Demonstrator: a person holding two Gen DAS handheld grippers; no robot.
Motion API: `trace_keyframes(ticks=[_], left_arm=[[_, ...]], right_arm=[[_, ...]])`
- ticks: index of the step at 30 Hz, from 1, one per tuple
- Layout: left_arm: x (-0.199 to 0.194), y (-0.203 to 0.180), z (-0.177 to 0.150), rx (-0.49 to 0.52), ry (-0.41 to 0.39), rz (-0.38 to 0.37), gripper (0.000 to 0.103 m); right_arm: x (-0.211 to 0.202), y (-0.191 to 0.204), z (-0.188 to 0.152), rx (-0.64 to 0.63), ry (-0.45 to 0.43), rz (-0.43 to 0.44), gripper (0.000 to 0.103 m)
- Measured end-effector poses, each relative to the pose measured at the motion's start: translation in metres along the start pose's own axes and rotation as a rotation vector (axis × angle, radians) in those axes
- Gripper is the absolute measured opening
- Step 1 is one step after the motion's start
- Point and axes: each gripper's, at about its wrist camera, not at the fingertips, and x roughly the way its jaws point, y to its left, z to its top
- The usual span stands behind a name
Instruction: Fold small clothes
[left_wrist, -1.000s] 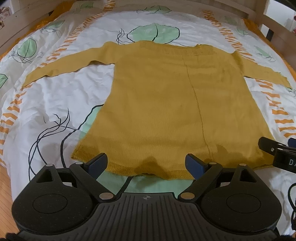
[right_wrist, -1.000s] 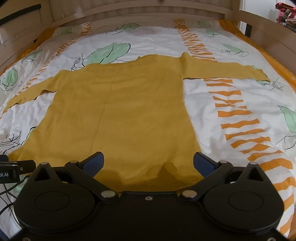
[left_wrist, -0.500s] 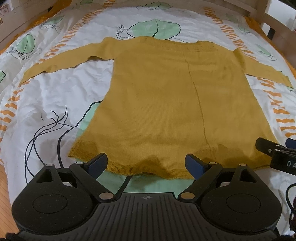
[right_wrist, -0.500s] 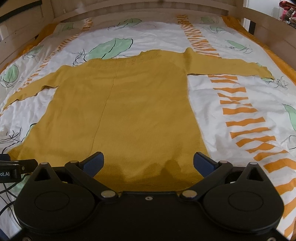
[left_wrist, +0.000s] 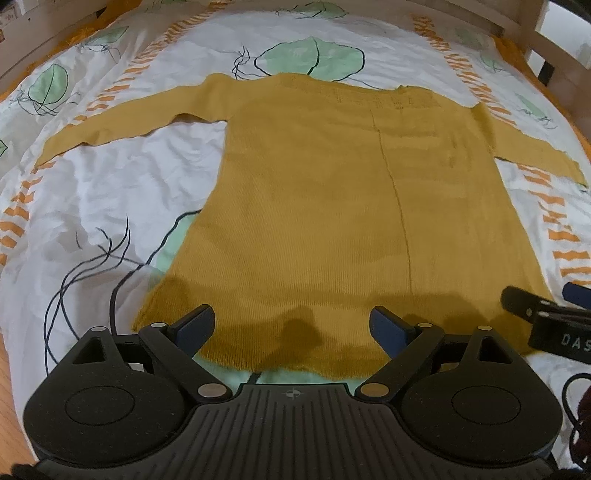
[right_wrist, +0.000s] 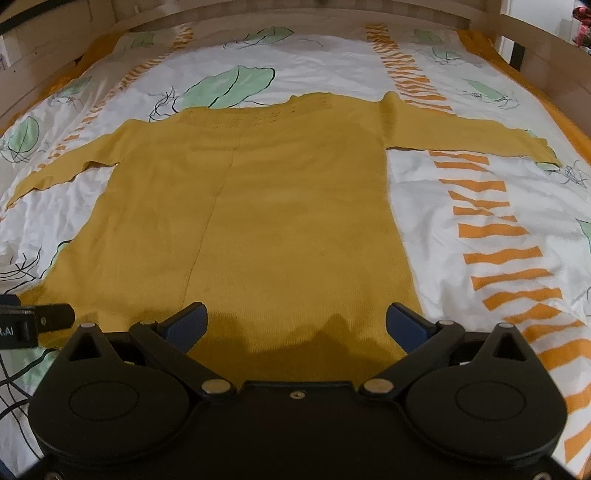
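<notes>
A home bedroom.
A white leaf-and-orange-stripe printed duvet (right_wrist: 461, 229) is covering a bed inside a pale wooden frame (right_wrist: 295, 14).

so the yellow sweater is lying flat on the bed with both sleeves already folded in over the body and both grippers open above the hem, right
Not quite. The yellow sweater does lie flat on the bed, and the left gripper and right gripper are open over the hem, but both sleeves are spread straight out to the sides, not folded in. Both wrist views show it.
</notes>
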Motion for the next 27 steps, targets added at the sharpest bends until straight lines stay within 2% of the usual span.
trace_keyframes(ticks=[8, 14, 20, 22, 24, 27], left_arm=[[0.006, 0.003, 0.032, -0.001, -0.058, -0.008, 0.091], [0.016, 0.002, 0.068, -0.001, -0.127, 0.006, 0.091], [0.038, -0.002, 0.104, -0.023, -0.167, 0.011, 0.091], [0.048, -0.002, 0.115, -0.037, -0.171, 0.007, 0.091], [0.059, -0.003, 0.124, -0.051, -0.172, -0.001, 0.091], [0.074, -0.002, 0.133, -0.062, -0.175, 0.005, 0.091]], right_arm=[[0.018, -0.024, 0.027, 0.057, 0.042, 0.136, 0.102], [0.041, -0.076, 0.066, 0.106, 0.036, 0.125, 0.102], [0.068, -0.150, 0.109, 0.170, -0.013, 0.036, 0.102], [0.079, -0.181, 0.124, 0.213, -0.031, -0.001, 0.098], [0.090, -0.207, 0.137, 0.238, -0.045, -0.051, 0.095], [0.104, -0.251, 0.156, 0.297, -0.082, -0.138, 0.095]])
